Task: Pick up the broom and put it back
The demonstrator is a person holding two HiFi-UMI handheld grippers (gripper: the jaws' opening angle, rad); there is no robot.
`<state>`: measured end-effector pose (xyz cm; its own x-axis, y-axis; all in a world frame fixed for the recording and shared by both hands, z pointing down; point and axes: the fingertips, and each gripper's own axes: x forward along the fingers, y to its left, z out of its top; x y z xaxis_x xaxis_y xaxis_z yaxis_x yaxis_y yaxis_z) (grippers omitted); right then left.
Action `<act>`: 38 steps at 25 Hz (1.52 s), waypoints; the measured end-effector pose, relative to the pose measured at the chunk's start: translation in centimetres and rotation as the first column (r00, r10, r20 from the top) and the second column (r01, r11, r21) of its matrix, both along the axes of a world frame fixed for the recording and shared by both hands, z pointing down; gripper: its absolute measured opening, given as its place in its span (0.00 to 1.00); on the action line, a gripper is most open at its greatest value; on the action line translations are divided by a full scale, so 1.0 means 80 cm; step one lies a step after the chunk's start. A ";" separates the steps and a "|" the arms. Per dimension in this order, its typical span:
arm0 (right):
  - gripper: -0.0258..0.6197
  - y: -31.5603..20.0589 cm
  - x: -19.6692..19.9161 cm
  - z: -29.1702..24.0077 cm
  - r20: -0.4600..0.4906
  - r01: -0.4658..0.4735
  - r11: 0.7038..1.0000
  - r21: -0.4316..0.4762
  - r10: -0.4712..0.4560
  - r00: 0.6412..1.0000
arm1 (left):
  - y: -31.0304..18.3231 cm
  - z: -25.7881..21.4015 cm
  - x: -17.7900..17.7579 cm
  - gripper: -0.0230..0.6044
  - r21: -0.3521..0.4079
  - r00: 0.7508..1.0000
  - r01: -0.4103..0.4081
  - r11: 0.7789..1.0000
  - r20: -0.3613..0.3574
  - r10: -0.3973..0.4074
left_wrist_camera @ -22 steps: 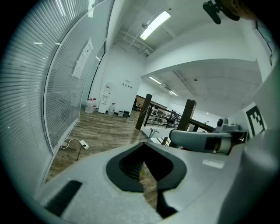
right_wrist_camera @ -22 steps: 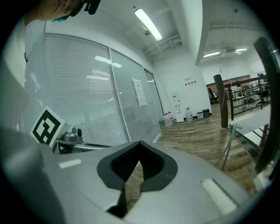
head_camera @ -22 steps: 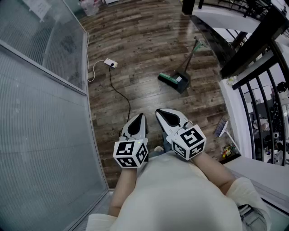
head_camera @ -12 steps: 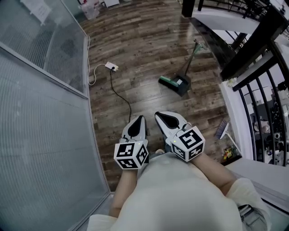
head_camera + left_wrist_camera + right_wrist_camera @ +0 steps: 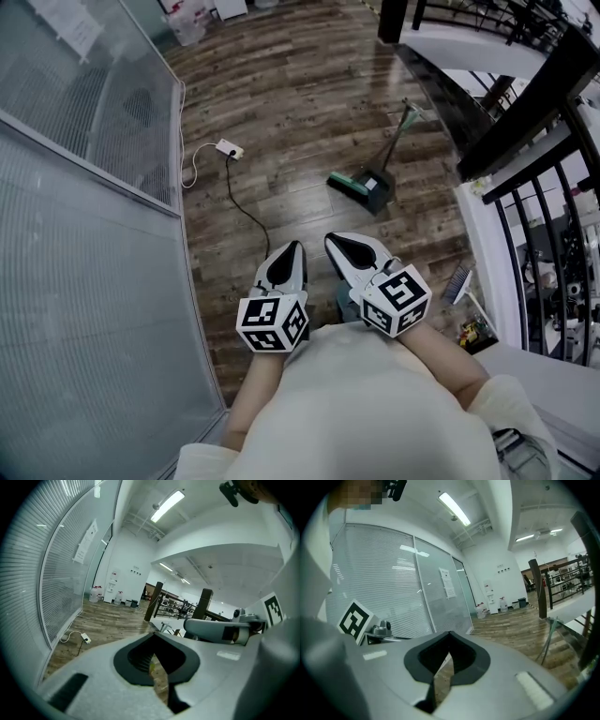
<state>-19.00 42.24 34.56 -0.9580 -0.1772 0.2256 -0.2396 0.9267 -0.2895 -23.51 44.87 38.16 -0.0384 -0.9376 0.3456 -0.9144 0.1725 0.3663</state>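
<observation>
The broom (image 5: 351, 182), with a green head and a long thin handle, stands on the wooden floor beside a dark dustpan (image 5: 379, 182); its handle leans up and to the right towards the stairs. My left gripper (image 5: 292, 248) and right gripper (image 5: 336, 242) are held side by side in front of my body, well short of the broom. Both are shut with nothing in them. In the left gripper view the left gripper (image 5: 153, 636) has its jaws meeting at the tip, and the right gripper (image 5: 449, 635) shows the same in its own view. Neither gripper view shows the broom clearly.
A glass partition with blinds (image 5: 84, 187) runs along the left. A white power strip (image 5: 228, 148) with its cable lies on the floor near it. A black railing (image 5: 525, 178) and a white ledge border the right, with a small brush (image 5: 457, 277) at their foot.
The broom, dustpan and power strip have slid slightly down the head view, nearer to me. Both grippers stay shut in the same pose.
</observation>
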 end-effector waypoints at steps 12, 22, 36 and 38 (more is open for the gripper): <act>0.05 -0.119 -0.004 0.002 -0.019 0.014 1.000 0.003 -0.014 1.000 | -0.121 -0.003 -0.003 0.03 0.007 1.000 -0.006 1.000 0.001 0.006; 0.05 -0.216 -0.024 0.000 -0.035 0.061 0.998 0.026 -0.060 0.998 | -0.215 -0.008 -0.024 0.03 0.008 0.999 0.037 0.999 0.008 -0.037; 0.05 -0.326 -0.011 0.024 -0.061 -0.012 1.000 0.008 0.012 0.998 | -0.303 0.011 -0.025 0.03 -0.011 0.999 0.037 0.999 0.000 -0.037; 0.05 -0.344 -0.002 0.031 -0.064 -0.054 0.999 -0.003 0.054 0.997 | -0.310 0.016 -0.024 0.03 -0.018 1.000 0.030 0.999 -0.004 -0.030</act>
